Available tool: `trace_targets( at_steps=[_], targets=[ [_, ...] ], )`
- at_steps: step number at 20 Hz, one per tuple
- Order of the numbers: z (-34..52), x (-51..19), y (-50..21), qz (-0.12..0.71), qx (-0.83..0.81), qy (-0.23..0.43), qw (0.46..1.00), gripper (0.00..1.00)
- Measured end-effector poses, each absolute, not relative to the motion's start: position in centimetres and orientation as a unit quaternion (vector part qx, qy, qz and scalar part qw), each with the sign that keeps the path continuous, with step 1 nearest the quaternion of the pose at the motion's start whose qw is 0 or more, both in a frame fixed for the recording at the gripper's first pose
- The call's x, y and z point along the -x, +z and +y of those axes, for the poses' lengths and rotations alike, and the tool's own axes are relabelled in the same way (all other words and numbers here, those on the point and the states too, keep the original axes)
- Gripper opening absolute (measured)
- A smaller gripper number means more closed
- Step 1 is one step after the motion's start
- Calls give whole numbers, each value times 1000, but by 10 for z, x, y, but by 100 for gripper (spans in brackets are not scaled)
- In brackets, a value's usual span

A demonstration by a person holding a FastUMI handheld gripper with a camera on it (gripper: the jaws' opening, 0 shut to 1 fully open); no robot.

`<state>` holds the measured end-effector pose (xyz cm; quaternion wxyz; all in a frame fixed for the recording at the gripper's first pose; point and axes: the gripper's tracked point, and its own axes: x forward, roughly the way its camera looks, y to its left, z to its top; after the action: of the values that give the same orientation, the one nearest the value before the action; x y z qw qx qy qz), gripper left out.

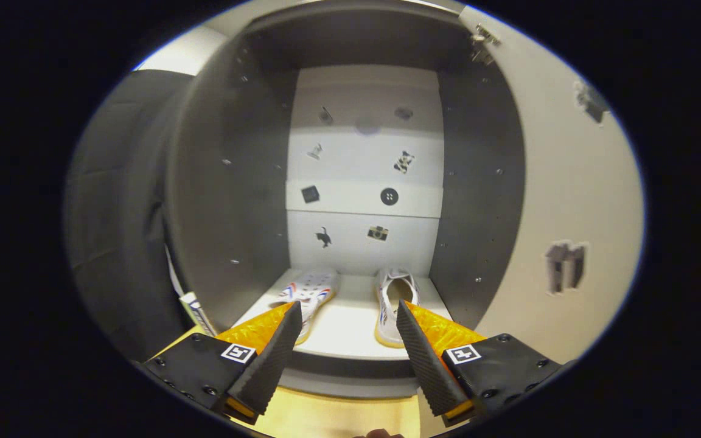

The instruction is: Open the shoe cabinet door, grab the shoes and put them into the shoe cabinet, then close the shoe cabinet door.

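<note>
Inside the open shoe cabinet, two white shoes rest side by side on the bottom shelf. Left shoe lies with its striped side showing, its toe turned toward the back panel; right shoe sits with its opening facing up. Both shoes stand apart from each other, just beyond the fingertips. Claw hangs before the shelf's front edge with its two fingers spread wide, holding nothing. Cabinet door stands swung open on the right, a hinge visible at its upper corner. Small dark stickers dot the pale back panel and the door's inner face.
</note>
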<state>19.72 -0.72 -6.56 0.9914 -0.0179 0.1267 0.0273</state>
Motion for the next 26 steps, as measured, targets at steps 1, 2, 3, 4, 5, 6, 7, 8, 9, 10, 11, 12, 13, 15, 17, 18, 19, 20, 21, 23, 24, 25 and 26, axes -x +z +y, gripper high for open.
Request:
trace_targets(
  at_steps=[1,2,3,4,5,6,7,8,9,10,11,12,13,15,17,18,19,20,21,23,24,25,26],
  targets=[
    [-3,-174,-58,113,22,35,993,98],
    [5,-148,-51,99,25,48,994,98],
    [14,-122,-46,86,26,62,994,98],
    [22,-96,-42,77,27,76,994,98],
    [27,-72,-40,68,27,83,994,98],
    [33,-51,-37,58,26,92,994,98],
    [36,-33,-35,48,25,94,994,98],
    [39,-15,-35,42,25,100,994,98],
    [41,0,-39,43,21,103,994,97],
    [42,17,-45,53,16,108,993,97],
    [39,34,-49,63,5,106,992,98],
    [33,49,-49,66,-1,100,993,98],
    [23,61,-46,65,-6,89,994,98],
    [-3,86,-44,60,0,61,996,98],
    [-34,111,-44,68,-3,32,997,98],
    [-49,120,-44,72,-9,19,997,98],
    [-66,128,-42,76,-15,6,997,97],
    [-84,134,-40,78,-17,-6,997,97],
    [-104,141,-37,75,-16,-19,997,97],
    [-138,153,-25,57,-12,-34,998,97],
    [-155,157,-19,44,-9,-38,998,97],
    [-175,159,-15,36,-7,-45,998,97],
    [-196,159,-14,36,-9,-52,998,97]
  ],
)
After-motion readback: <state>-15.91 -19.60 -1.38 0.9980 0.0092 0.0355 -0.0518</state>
